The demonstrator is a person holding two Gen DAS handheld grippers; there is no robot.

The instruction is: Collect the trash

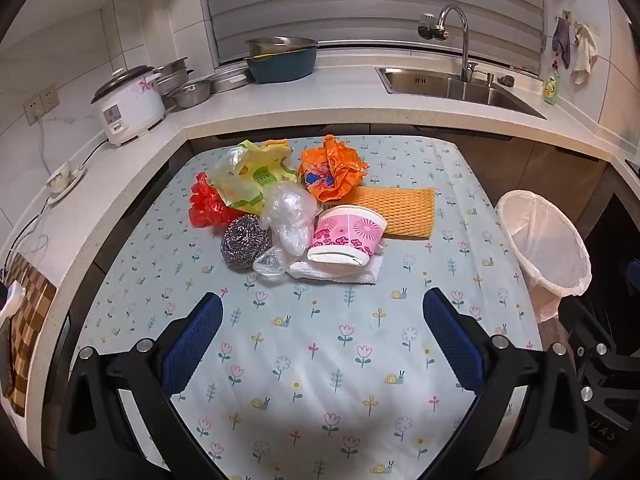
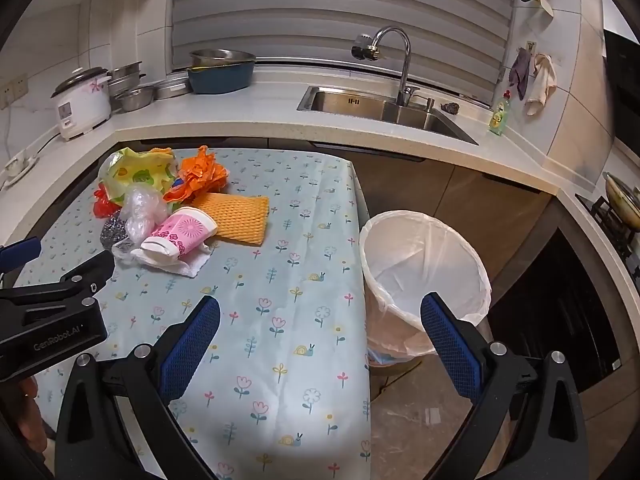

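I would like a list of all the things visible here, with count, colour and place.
paper cup: 1, pink, on its side at pile front
steel scourer: 1, silver, pile front left
clear plastic bag: 1, transparent, pile middle
red bag: 1, red, pile left
yellow bag: 1, yellow-green, pile back
orange bag: 1, orange, pile back right
foam net: 1, orange, right of cup
tissue: 1, white, under cup
trash bin: 1, white liner, beside table
rice cooker: 1, white, counter
sink: 1, steel, counter
left gripper: open
right gripper: open
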